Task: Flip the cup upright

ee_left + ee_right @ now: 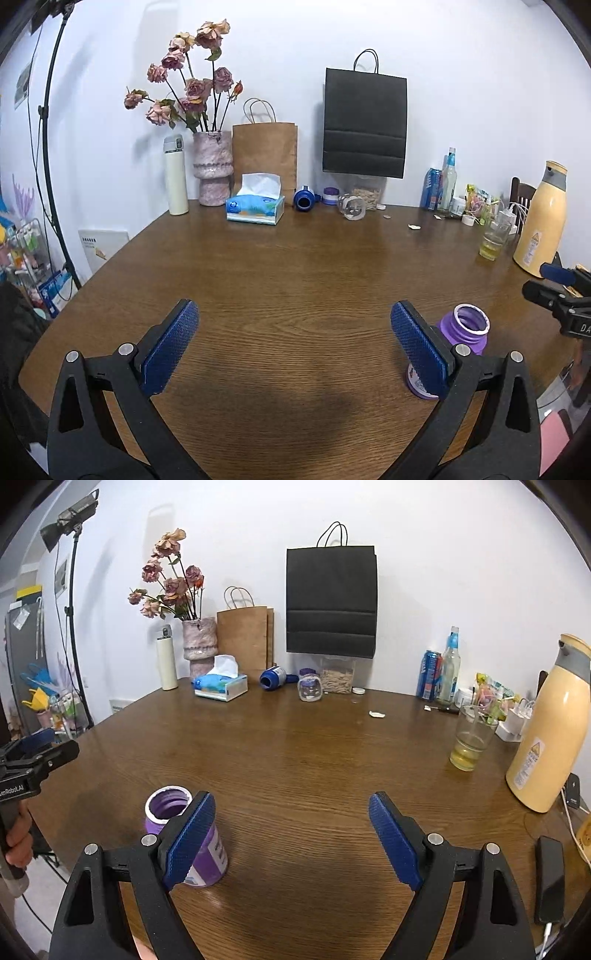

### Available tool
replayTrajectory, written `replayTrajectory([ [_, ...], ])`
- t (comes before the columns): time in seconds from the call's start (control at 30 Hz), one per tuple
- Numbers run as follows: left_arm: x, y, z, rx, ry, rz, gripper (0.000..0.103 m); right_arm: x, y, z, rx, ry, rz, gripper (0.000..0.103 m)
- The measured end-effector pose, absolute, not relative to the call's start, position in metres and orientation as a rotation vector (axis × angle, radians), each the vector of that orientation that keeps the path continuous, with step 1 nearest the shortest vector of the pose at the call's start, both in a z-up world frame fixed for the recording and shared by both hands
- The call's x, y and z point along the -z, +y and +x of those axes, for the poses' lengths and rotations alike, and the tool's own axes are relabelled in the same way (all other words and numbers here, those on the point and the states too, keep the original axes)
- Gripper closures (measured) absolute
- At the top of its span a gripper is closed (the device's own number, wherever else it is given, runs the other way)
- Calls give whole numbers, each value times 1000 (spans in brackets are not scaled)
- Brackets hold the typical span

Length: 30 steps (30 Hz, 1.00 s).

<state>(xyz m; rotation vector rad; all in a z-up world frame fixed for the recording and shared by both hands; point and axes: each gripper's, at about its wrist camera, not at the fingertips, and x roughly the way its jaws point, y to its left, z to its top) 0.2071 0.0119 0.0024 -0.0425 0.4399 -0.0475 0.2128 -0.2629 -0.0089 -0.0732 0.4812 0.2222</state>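
Note:
A purple cup [466, 334] stands upright on the brown table, its open white-rimmed mouth up. In the left wrist view it sits just right of my right finger, outside the jaws. In the right wrist view the cup [212, 856] stands just left of my left finger, partly hidden behind it. My left gripper [295, 347] is open and empty. My right gripper [291, 840] is open and empty. Each gripper shows at the edge of the other's view.
At the table's back stand a flower vase [213, 168], a white flask [176, 175], a tissue box [255, 208], paper bags, jars and a soda can [428, 675]. A glass of yellow liquid [470, 738], a cream thermos [546, 727] and a phone [550, 878] are at the right.

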Motion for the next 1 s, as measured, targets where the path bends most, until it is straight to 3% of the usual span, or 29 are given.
replayTrajectory([
  [0.27, -6, 13, 190, 49, 406, -52, 0, 6, -261, 198, -226, 408, -53, 14],
  [0.57, 1, 12, 106, 67, 279, -25, 0, 11, -264, 117, -218, 299, -43, 14],
  [1.0, 12, 10, 13, 49, 272, -42, 0, 40, -238, 22, -201, 281, -50, 14],
])
